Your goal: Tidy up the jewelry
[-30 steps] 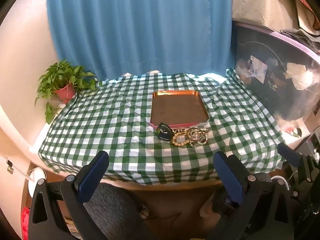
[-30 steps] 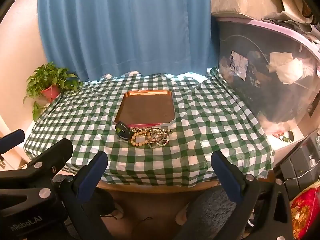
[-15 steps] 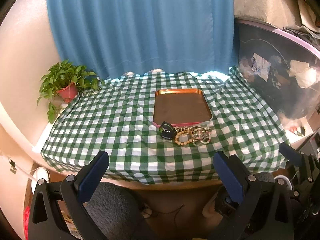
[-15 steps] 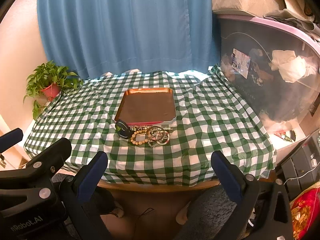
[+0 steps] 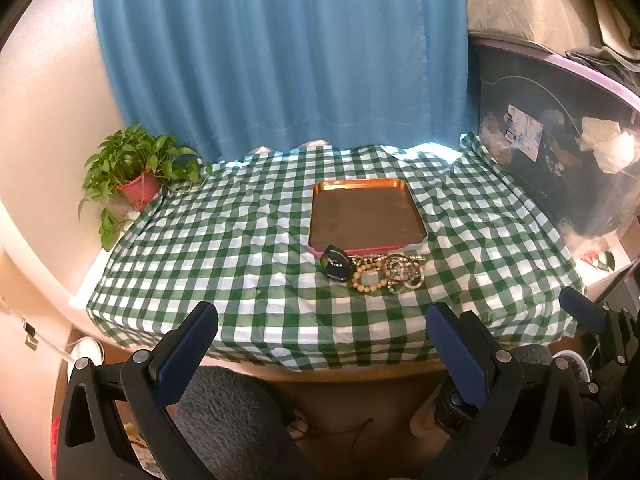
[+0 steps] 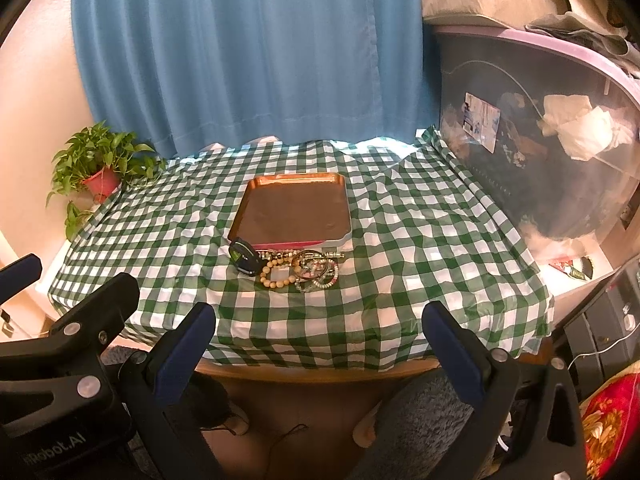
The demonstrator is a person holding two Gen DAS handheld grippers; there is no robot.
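Left wrist view showed the left tool (image 5: 320,344) spread wide and empty, short of the near edge of a table (image 5: 224,248) draped in green checked cloth. Right tool (image 6: 318,344) was likewise spread, gripping nothing. A copper-coloured tray (image 5: 362,189) lay bare in the middle, apparently waiting to receive the jewelry. Just in front of its near rim sat a small heap: a black watch (image 5: 335,264), a wooden bead bracelet (image 5: 370,278) and tangled bangles (image 5: 404,272), touching one another. Nothing had yet been sorted, and both tools seemed poised for a first reach. A potted plant (image 5: 134,172) stood at the far left corner.
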